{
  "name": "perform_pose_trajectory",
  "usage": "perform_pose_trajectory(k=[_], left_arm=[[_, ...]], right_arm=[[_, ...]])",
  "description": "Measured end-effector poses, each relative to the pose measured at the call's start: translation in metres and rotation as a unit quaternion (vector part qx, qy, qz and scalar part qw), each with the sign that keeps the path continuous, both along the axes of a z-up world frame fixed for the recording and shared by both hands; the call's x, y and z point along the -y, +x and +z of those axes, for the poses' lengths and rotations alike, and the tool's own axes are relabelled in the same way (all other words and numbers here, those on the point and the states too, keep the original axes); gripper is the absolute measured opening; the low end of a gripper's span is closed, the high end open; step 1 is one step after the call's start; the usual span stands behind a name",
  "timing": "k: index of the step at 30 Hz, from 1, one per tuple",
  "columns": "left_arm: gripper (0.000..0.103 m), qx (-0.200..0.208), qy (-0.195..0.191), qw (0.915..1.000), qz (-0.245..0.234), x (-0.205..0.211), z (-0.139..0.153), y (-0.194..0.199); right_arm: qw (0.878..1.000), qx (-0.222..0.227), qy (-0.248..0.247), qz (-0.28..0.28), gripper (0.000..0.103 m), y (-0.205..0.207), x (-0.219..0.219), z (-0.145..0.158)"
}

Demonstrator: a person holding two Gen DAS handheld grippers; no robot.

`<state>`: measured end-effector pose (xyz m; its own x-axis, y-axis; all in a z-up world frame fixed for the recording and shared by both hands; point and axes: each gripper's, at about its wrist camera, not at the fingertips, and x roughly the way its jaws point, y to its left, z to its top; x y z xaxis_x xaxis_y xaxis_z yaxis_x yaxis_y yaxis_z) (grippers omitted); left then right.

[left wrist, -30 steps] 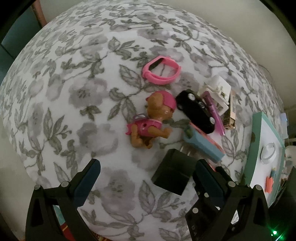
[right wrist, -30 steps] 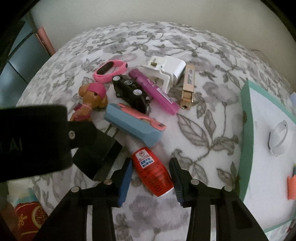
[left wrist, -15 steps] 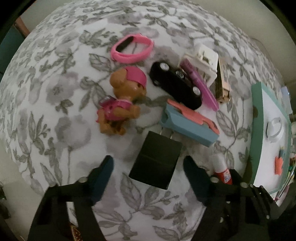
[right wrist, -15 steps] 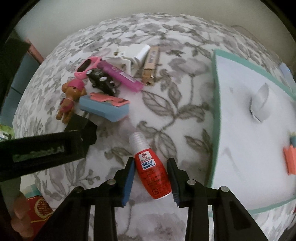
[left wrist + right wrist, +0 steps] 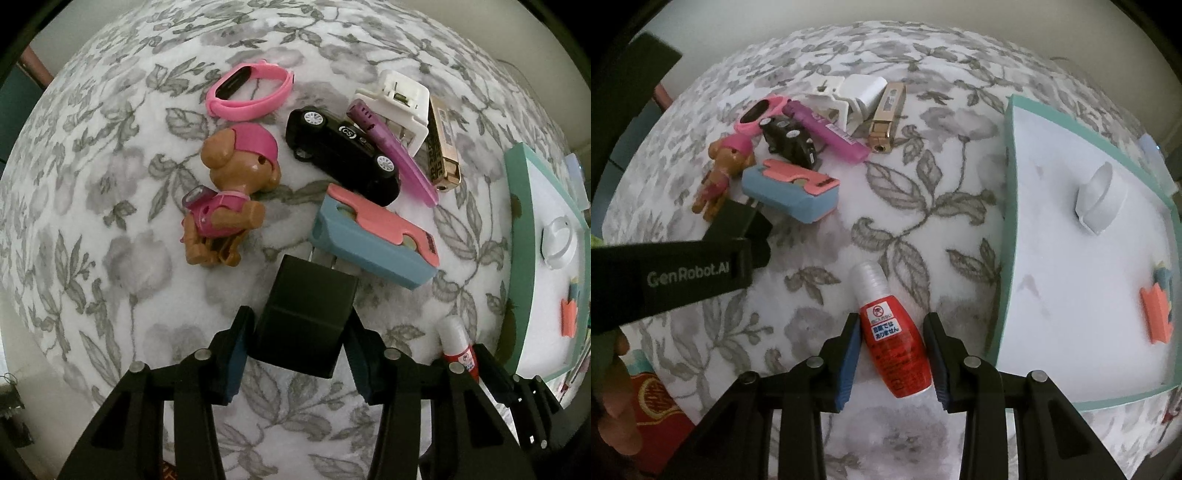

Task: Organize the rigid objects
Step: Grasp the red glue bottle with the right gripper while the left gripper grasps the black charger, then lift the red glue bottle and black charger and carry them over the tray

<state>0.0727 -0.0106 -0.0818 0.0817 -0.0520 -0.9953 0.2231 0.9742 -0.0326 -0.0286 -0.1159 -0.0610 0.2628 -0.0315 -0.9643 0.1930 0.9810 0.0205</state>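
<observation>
A black charger block [image 5: 306, 317] lies on the flowered cloth, prongs toward the blue and pink case [image 5: 373, 240]. My left gripper [image 5: 297, 350] points straight down over it, jaws closing, both pads touching the block's sides. In the right wrist view the left gripper's black body [image 5: 665, 277] reaches in from the left. My right gripper [image 5: 892, 354] is shut on a red glue bottle [image 5: 894, 343] with a clear cap, just left of the teal-rimmed white tray [image 5: 1008, 221]. The bottle's cap [image 5: 456, 343] also shows in the left wrist view.
Behind the charger lie a toy dog [image 5: 229, 195], a pink wristband [image 5: 251, 92], a black toy car [image 5: 343, 155], a purple pen [image 5: 395, 151], a white plug [image 5: 402, 99] and a gold lighter [image 5: 443, 147]. The tray holds a white tape roll [image 5: 1100, 199] and an orange piece [image 5: 1156, 314].
My left gripper came over the black charger and its wide jaws narrowed onto it. My right gripper carried the red bottle away from the pile toward the tray.
</observation>
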Motion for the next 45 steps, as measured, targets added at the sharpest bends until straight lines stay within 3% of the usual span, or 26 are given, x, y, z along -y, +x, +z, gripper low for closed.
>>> perform_pose_trajectory(k=[12, 19, 35, 45], left_arm=[[0.049, -0.002, -0.004, 1.0000, 0.006, -0.006, 0.002, 0.002], [0.046, 0.012, -0.021, 0.9996, 0.016, -0.012, 0.016, 0.002], [0.044, 0.100, -0.055, 0.9935, 0.004, -0.004, 0.076, -0.007], [0.044, 0.183, -0.103, 0.9773, -0.028, 0.019, 0.123, -0.031]], right_arm=[[1.000, 0.001, -0.021, 0.018, 0.035, 0.007, -0.022, -0.004], [1.000, 0.011, 0.010, 0.002, 0.034, 0.004, -0.006, 0.004], [0.993, 0.091, 0.063, -0.051, 0.034, -0.009, 0.029, 0.056], [0.983, 0.127, 0.070, -0.109, 0.034, -0.027, 0.067, 0.083]])
